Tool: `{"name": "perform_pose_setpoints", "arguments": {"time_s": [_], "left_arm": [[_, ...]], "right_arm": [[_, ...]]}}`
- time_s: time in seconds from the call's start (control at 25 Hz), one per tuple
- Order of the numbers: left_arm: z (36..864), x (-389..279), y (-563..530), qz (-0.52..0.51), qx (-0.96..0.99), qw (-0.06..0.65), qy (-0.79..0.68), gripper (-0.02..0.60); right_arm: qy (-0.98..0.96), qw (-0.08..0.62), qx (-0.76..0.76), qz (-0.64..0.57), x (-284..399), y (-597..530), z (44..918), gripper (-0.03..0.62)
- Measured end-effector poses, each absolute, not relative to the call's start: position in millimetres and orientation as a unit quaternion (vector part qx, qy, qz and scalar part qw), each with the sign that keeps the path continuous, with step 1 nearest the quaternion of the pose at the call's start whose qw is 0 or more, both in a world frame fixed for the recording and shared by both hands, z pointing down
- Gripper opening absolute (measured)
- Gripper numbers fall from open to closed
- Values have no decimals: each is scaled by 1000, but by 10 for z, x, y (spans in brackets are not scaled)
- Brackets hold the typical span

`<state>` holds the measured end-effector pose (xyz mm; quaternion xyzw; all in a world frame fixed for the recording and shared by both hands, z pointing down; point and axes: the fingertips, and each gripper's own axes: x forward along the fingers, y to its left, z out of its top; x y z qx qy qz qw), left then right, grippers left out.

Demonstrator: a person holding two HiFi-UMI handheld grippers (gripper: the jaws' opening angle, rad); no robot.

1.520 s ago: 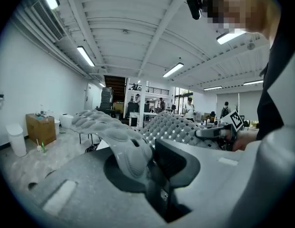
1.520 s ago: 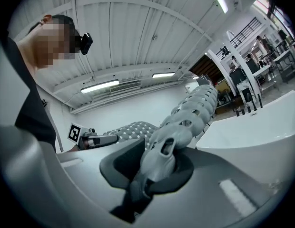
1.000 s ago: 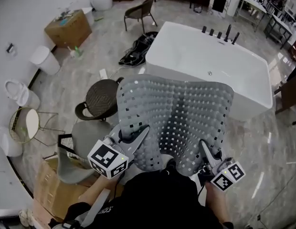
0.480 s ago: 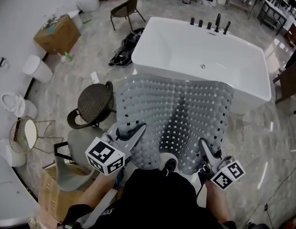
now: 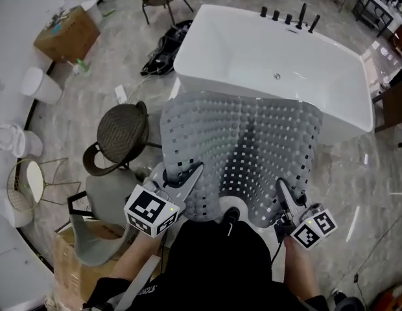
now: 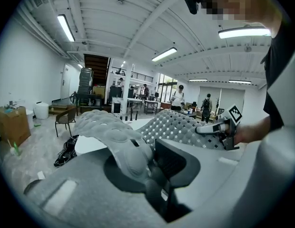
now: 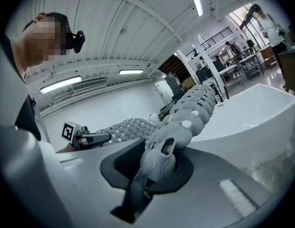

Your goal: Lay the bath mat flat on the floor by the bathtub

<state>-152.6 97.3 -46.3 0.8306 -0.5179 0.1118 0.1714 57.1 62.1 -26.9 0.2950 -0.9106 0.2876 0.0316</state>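
**Q:** Left gripper (image 5: 190,172): jaw condition?
**A:** Jaws narrow, clamped on the near left corner of the grey perforated rubber bath mat (image 5: 246,144). The left gripper view shows the mat's knobbed edge pinched between them.

**Q:** Right gripper (image 5: 283,188)?
**A:** Same condition. Its jaws are nearly together, gripping the near right corner, and the mat material bunches where they meet.

**Q:** Position of the mat?
**A:** Held in the air, spread between the two grippers, with a shallow fold sagging down its middle. It slopes away from the person. In the head view its far edge overlaps the near rim of the white freestanding bathtub (image 5: 272,47); contact cannot be confirmed. It is not lying on the grey marbled floor (image 5: 360,173).

**Q:** Adjacent items?
**A:** A round brown woven chair (image 5: 123,128) stands left of the mat.
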Motion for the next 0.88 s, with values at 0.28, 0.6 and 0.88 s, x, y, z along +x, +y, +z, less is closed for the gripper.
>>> {"name": "perform_pose_setpoints", "arguments": {"time_s": [0.28,0.6,0.88], "left_arm": [[-100,-1748,919,130,837,181,-499,71],[573,-1814,724,153,826,208,-501,71],[1116,-1680,544,146,826,235,-491,71]], "right_arm": [[-895,43,318,310,331,554,23,44],[-880,62,314,351,262,413,696,43],[-879,70,311,355,342,269,1263,41]]}}
